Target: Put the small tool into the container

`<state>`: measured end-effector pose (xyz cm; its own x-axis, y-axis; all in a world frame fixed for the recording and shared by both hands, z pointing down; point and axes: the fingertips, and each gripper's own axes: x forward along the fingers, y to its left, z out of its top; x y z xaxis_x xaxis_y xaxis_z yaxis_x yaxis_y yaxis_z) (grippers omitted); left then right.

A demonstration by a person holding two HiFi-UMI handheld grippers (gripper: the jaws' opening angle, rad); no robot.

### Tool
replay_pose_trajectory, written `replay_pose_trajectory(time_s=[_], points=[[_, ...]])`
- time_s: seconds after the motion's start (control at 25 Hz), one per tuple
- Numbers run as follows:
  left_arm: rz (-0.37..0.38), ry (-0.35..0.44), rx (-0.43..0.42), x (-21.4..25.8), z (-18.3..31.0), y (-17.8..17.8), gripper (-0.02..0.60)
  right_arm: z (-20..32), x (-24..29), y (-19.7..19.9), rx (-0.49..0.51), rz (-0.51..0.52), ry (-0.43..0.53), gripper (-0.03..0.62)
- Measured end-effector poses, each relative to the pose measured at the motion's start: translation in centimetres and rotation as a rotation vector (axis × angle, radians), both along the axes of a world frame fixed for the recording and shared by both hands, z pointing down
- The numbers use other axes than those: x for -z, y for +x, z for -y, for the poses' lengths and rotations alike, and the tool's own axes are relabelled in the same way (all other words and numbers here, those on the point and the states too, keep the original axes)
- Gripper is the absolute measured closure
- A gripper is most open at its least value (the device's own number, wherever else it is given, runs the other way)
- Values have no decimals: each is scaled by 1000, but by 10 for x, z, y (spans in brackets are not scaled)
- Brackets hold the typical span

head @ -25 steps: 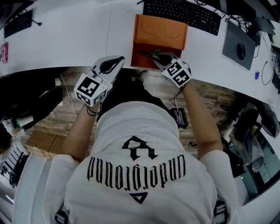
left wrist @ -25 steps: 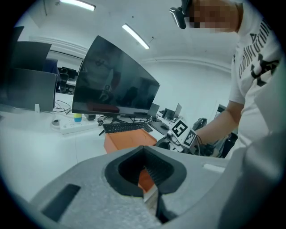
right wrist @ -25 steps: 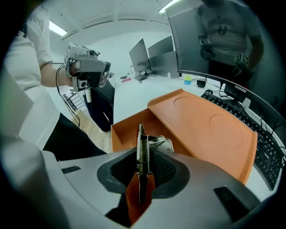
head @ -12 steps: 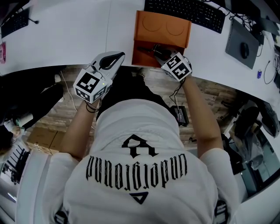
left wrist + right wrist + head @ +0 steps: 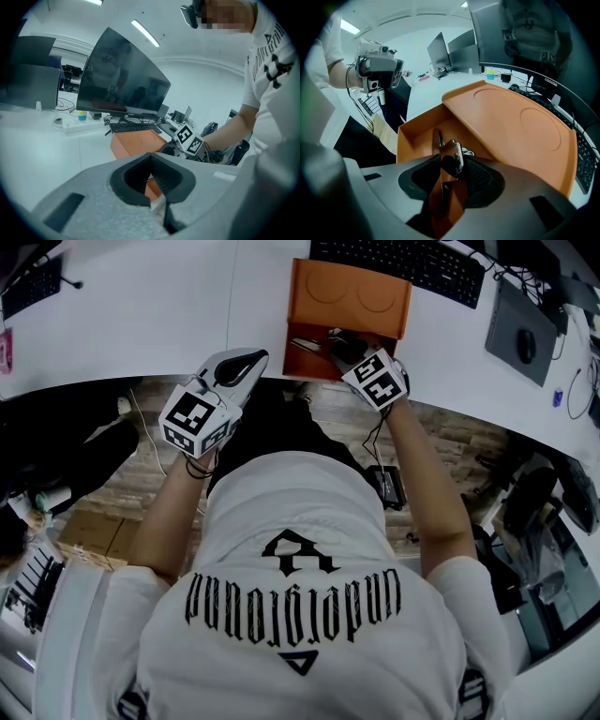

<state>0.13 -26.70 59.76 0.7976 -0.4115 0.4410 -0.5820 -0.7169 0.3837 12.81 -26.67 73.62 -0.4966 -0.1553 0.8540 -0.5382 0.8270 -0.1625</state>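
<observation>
The right hand-held gripper (image 5: 334,341) has sunk into the box (image 5: 352,296), its jaws just opening round the tool (image 5: 452,157). The tool lies along the jaws, tip away. The left hand-held gripper (image 5: 151,157) is closed.

Strip lights (image 5: 145,33) overhead give bright, cool, even light. The white desk (image 5: 141,315) nearly washes out in the head view, while the floor (image 5: 112,493) below its near edge lies dim. Soft shadow fills the box (image 5: 417,133). Fisheye bends every edge. Both gripper views have black corners and blurred foregrounds.
</observation>
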Motion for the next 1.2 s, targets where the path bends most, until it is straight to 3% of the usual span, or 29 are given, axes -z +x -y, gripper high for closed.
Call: replay_pose_trajectory(time_s=[0.2,0.52,0.96,1.2], points=[[-2,9,5,3,-10,1,569,1,6,6,-52,-20,38,425],[-1,34,-2,17,-30,9,569,0,49,23,-133,9,145,421],[-24,179,2,83,-52,32,569,-30,175,18,-197,223,303,426],[-51,280,25,135,-62,41,569,-50,261,16,-185,340,465,519]])
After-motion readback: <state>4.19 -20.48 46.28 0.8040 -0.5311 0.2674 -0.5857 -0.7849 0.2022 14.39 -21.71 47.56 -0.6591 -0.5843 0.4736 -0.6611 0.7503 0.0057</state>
